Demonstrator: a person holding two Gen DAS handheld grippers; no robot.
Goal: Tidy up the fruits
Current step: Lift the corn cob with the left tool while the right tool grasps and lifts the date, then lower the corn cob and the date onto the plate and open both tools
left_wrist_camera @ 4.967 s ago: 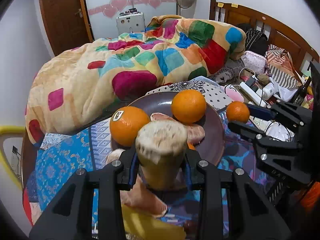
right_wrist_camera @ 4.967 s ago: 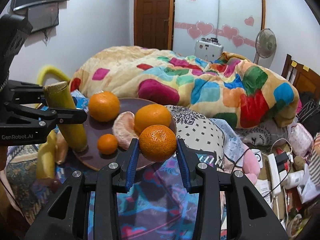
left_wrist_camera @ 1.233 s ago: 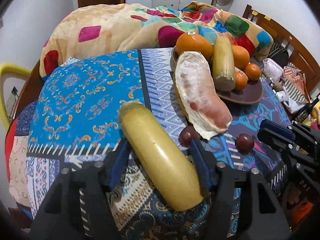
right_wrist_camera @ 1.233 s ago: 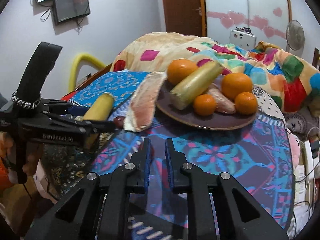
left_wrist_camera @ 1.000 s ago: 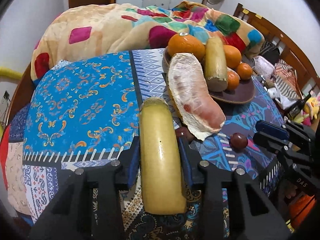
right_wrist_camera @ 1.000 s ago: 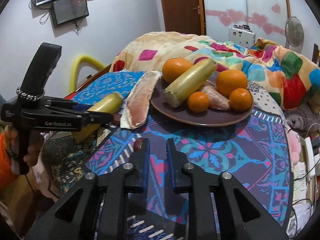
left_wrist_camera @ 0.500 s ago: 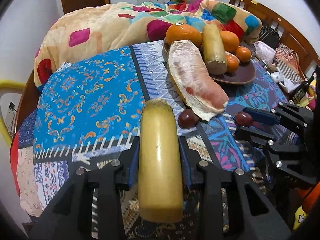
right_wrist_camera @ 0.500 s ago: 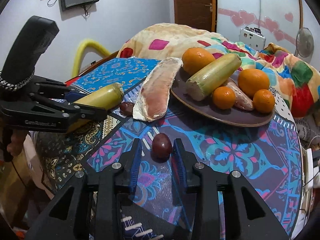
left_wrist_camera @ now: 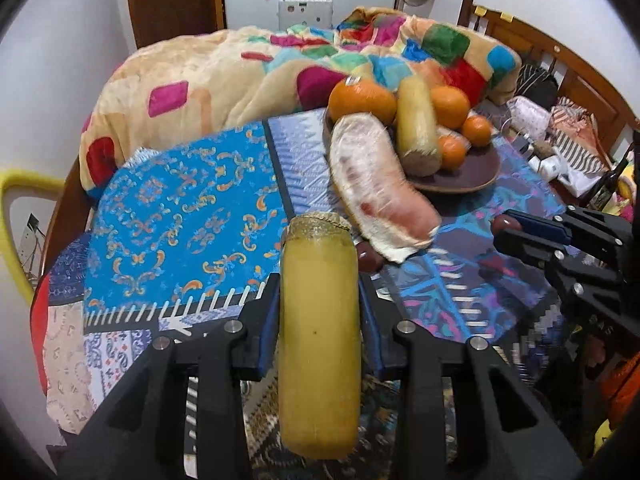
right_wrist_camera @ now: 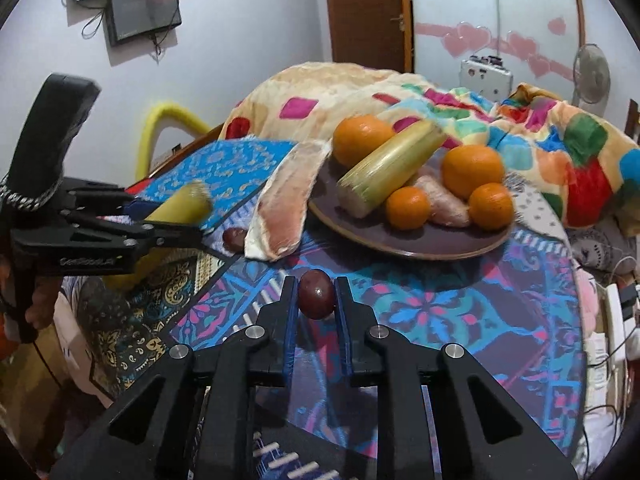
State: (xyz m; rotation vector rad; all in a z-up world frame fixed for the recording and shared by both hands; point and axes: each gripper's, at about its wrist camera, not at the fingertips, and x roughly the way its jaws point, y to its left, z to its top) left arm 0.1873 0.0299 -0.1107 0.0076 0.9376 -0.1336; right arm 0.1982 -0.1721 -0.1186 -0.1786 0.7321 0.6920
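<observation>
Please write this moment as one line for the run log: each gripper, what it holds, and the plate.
left gripper: shut on yellow stalk | right gripper: shut on dark red fruit | plate: oranges, second stalk

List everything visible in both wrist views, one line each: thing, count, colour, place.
plate: one, dark brown, on the patterned cloth.
oranges: four, orange, on the plate.
sugarcane piece on plate: one, pale yellow-green, leaning across the plate.
peeled pomelo segment: one large, pinkish white, one end resting against the plate's rim; a smaller one lies on the plate.
held sugarcane piece: one, yellow, between the left jaws.
dark red fruits: two, one between the right jaws, one beside the pomelo.
patterned cloth: blue, covering the surface.
blanket: multicoloured, behind.
fan: one, by the wall.
left gripper: black, shut on the sugarcane.
right gripper: black, shut on the fruit.
</observation>
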